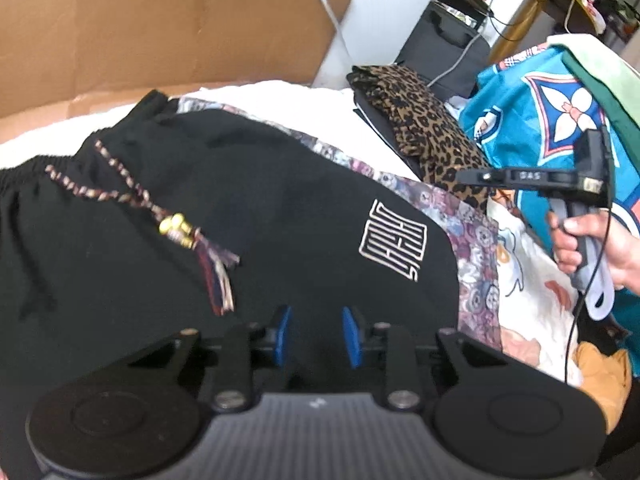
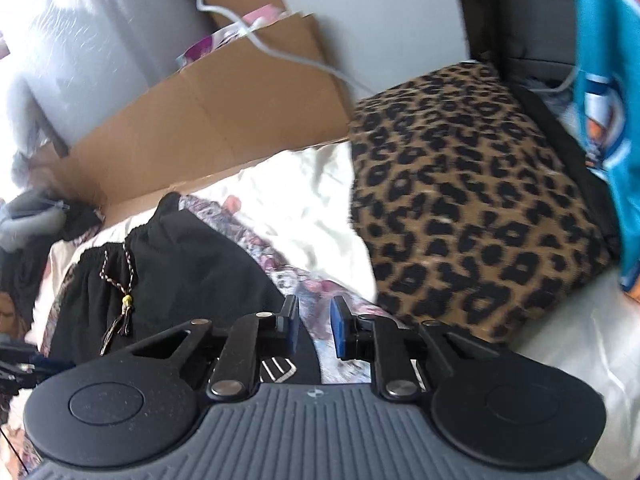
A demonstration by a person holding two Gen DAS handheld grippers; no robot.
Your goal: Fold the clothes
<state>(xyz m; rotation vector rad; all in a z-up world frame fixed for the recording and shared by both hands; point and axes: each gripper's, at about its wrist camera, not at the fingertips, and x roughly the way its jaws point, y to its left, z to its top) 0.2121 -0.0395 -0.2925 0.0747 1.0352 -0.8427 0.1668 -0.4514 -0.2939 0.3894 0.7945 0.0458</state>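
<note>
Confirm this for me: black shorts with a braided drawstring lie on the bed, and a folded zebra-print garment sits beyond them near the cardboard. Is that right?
Not quite. The folded garment is leopard print, tan with black spots, not zebra. The right wrist view shows it clearly. The rest holds: the black shorts with the braided drawstring lie on the bed, near the cardboard.

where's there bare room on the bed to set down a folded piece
One free patch: the white sheet between the black shorts, the cardboard and the folded leopard-print garment. To the right of the shorts it is crowded: the teal jersey and cartoon-print fabric are piled there.
</note>
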